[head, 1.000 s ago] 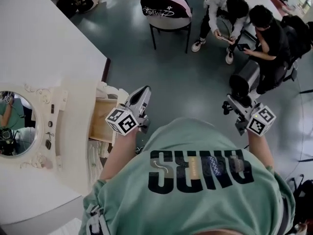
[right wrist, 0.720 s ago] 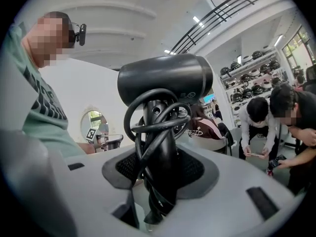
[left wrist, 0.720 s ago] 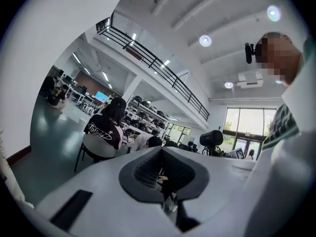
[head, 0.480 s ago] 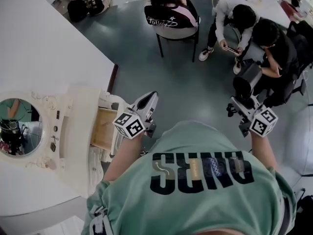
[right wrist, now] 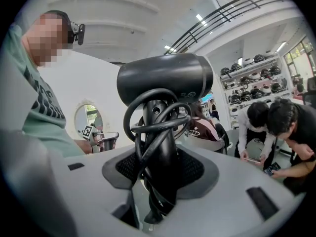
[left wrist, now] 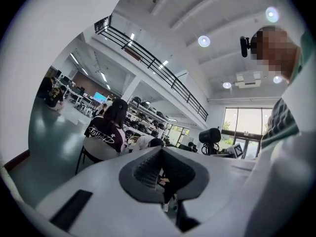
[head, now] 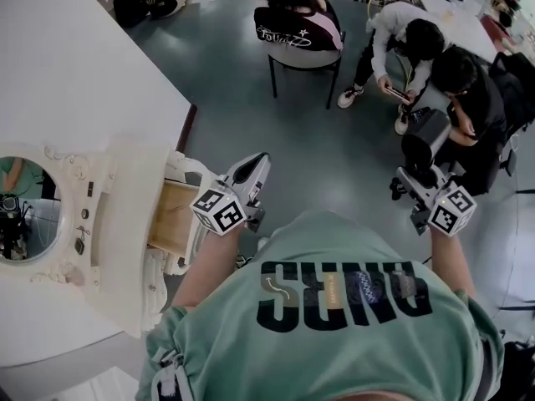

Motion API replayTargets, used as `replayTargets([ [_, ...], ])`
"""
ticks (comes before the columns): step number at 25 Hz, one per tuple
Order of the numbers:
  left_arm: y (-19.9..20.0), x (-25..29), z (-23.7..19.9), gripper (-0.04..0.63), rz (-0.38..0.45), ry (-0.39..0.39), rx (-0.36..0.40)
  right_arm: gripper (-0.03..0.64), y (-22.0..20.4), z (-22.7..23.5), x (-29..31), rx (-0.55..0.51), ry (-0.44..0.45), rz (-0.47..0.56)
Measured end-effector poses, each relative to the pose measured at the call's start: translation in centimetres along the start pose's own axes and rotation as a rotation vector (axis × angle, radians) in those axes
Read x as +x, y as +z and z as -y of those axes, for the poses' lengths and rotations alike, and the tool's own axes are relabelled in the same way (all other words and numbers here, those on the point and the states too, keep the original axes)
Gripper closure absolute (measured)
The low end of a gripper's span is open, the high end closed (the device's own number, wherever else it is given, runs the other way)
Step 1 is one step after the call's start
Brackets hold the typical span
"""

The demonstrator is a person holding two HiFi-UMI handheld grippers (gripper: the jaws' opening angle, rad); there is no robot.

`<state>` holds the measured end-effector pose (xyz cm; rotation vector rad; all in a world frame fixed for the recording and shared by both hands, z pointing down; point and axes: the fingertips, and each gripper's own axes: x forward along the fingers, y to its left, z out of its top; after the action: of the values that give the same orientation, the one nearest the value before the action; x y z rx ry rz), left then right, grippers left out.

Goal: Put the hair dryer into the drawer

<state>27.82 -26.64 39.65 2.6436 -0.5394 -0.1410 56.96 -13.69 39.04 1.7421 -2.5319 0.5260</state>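
**Hair dryer (head: 426,136) held in right gripper (head: 415,172), well apart from open drawer (head: 171,217)**

Head view: the right gripper is clamped on the hair dryer's handle, and the black barrel stands just beyond its jaws; the left gripper (head: 257,164) carries nothing, its jaws drawn in to a narrow wedge; the drawer is pulled out of a white dressing table (head: 125,249) just to the outer side of the left gripper and below it, wooden bottom showing; a round mirror (head: 25,211) sits on the table farther out on that same side; the person's green shirt (head: 334,307) fills the space between the two grippers; ahead of both, across the grey floor (head: 334,140), are a seated person (head: 297,23) and two people with phones (head: 456,73).

Left gripper view: the jaw tips meet at a point, with a thin slit behind them; nothing lies between the pads; the seated person shows beyond the tips to the left; the hair dryer rises far off to the right.

Right gripper view: the pads press on both sides of the dryer's handle, which is wound with loops of black cord (right wrist: 154,127); the barrel lies crosswise above the jaws; the mirror and the left gripper show past the handle to the left, the two people to the right.
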Motion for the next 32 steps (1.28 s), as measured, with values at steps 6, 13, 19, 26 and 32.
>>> replayTargets([
  [6, 2.1, -9.0, -2.5, 0.586, 0.119, 0.199, -0.015, 0.434, 3.2, -4.3, 9.9, -0.156, 0.226, -0.120],
  [13, 2.0, -25.5, -6.7, 0.586, 0.246, 0.526, -0.020, 0.434, 2.7, -15.8, 26.1, -0.360, 0.547, -0.246],
  [19, -0.9, -40.1, -7.9, 0.586, 0.358, 0.801, -0.070, 0.434, -2.4, -30.0, 38.0, -0.558, 0.841, -0.366],
  [26, -6.0, -52.0, -7.1, 0.586, 0.426, 0.995, -0.171, 0.436, -12.7, -46.3, 45.5, -0.792, 1.141, -0.538],
  [32, -10.8, -57.7, -8.3, 0.586, 0.464, 1.086, -0.274, 0.436, -23.7, -54.4, 49.1, -1.054, 1.336, -0.700],
])
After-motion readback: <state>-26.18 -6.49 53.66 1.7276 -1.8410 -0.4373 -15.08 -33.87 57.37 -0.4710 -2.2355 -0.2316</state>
